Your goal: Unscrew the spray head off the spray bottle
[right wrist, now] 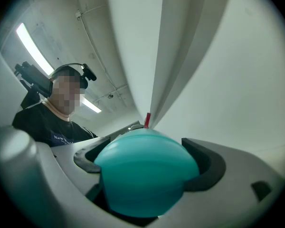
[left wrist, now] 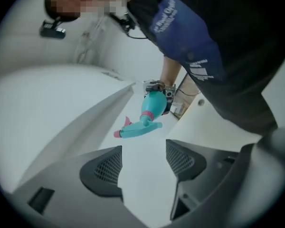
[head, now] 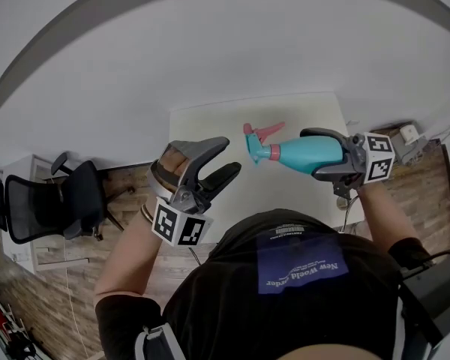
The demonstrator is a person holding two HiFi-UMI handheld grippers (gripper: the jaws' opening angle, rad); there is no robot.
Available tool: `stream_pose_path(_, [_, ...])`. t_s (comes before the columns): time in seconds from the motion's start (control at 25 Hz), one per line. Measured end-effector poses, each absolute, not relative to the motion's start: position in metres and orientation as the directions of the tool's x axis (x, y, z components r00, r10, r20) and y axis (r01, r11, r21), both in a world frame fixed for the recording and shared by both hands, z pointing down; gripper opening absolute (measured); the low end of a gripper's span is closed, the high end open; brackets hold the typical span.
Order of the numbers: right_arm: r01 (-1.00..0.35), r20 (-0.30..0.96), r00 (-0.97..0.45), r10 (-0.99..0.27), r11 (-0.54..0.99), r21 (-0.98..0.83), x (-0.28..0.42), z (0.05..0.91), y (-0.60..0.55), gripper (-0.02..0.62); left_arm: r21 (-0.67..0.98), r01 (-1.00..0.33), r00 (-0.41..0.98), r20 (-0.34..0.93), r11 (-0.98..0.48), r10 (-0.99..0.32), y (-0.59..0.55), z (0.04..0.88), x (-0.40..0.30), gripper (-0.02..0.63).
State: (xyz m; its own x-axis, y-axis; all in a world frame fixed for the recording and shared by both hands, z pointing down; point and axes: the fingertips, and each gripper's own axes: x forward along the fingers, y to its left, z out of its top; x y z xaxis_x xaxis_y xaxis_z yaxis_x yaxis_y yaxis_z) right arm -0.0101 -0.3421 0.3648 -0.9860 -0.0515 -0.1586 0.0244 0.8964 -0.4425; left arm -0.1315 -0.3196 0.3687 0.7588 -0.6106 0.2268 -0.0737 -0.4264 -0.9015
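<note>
The right gripper [head: 312, 154] is clamped on the body of the teal spray bottle [head: 294, 154], holding it roughly level above the white table [head: 210, 126]. In the right gripper view the rounded teal body [right wrist: 145, 172] fills the space between both dark pads. The spray head [head: 259, 142] – teal with a pink collar and pink trigger – is on the bottle's neck and points toward the left gripper [head: 229, 154]. That gripper's jaws stand apart with nothing between them. In the left gripper view only the tabletop shows in the gap, and the bottle [left wrist: 154, 106] and its head [left wrist: 135, 128] lie beyond the fingertips, clear of them. A black office chair [head: 52, 201] stands on the wooden floor at the left.
</note>
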Motion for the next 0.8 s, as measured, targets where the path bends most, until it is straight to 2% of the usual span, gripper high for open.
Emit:
stream_pose_path(0.12, [0.034,-0.163,-0.985,-0.053,0.871,-0.489,-0.009,0.370,-0.346,0.465,-0.968,0.036,0.767,0.186,-0.249,-0.613,-0.314,0.363,-0.121,0.278])
stream_pose_path(0.32, [0.057,-0.162,-0.986,-0.033,0.851,-0.522,-0.012,0.375,-0.345,0.465,-0.976,0.214,0.775,0.186,-0.025,-0.605,-0.313,0.360,-0.103,0.278])
stream_pose_path(0.6, [0.076,-0.152,-0.988,-0.007,0.843,-0.533,-0.015,0.377,-0.345,0.465,-0.937,0.346,0.784,0.266,0.040,-0.560,-0.316,0.371,-0.084,0.278])
stream_pose_path(0.8, [0.094,-0.149,-0.989,0.017,0.844,-0.527,-0.019,0.372,-0.338,0.465,-0.928,0.371,0.790,0.295,0.036,-0.537,-0.312,0.376,-0.077,0.278])
